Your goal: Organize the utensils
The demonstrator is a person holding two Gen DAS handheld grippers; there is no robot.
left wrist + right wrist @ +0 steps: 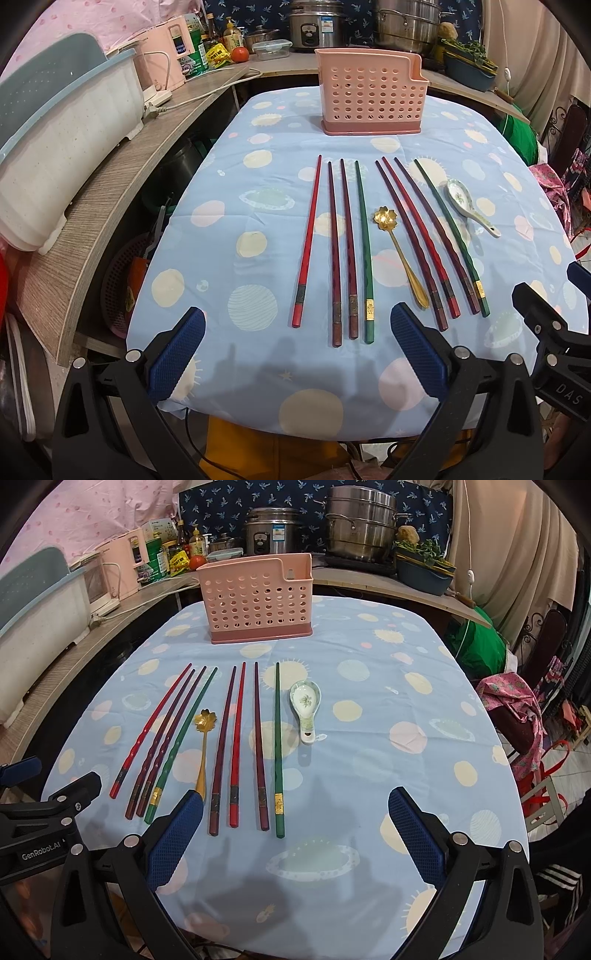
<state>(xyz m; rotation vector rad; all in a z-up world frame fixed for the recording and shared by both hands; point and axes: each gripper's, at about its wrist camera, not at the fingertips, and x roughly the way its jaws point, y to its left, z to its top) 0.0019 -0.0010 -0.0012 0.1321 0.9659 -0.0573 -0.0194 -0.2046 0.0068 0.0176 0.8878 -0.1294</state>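
1. Now I am holding the left tongs apart, with four chopsticks lying lengthwise just ahead on the worktop.
2. I am keeping the right tongs apart too, nearer the ceramic spoon; the pink caddy is waiting beyond, empty.

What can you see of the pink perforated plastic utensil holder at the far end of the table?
The pink perforated plastic utensil holder stands upright on the blue patterned tablecloth, beyond the chopsticks. Its walls carry rows of round holes above a darker pink base tray. One end rises into a taller, narrower compartment. No utensils show inside, and nothing touches it.
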